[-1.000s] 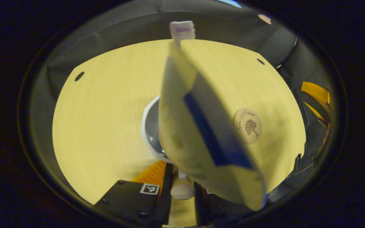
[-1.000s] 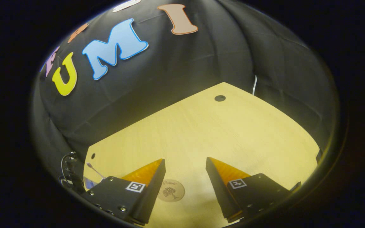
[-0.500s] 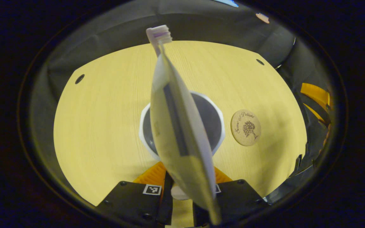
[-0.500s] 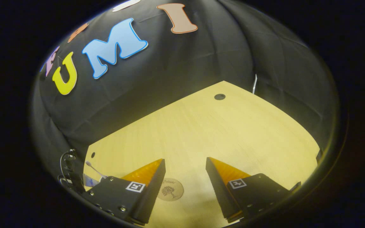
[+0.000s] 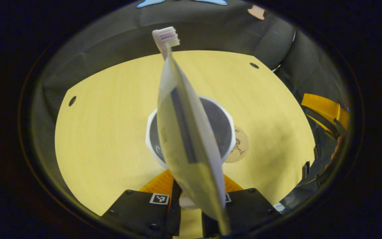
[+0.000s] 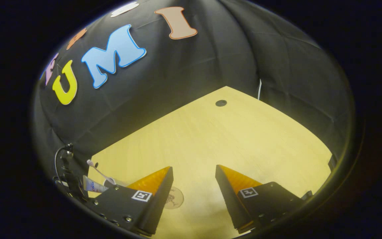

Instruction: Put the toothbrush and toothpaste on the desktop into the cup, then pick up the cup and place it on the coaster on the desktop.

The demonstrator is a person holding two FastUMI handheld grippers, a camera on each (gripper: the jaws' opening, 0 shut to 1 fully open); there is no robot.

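My left gripper is shut on the near side of the white cup. The cup holds a pale toothpaste tube and a toothbrush, whose bristled head sticks out above the tube. The round cork coaster lies on the table just right of the cup, and the cup's rim hides its left part. In the right gripper view my right gripper stands open over the table. The coaster lies below its gap, with the cup and toothbrush at the far left.
The light wooden table has small round holes near its corners. Black cloth walls close in the far edges. The right gripper's fingers and a hand reach in at the right edge of the left gripper view.
The cup has travelled right with my left gripper, and its rim now overlaps the coaster. The toothpaste tube swung upright in the cup a second ago. The right gripper has barely shifted.
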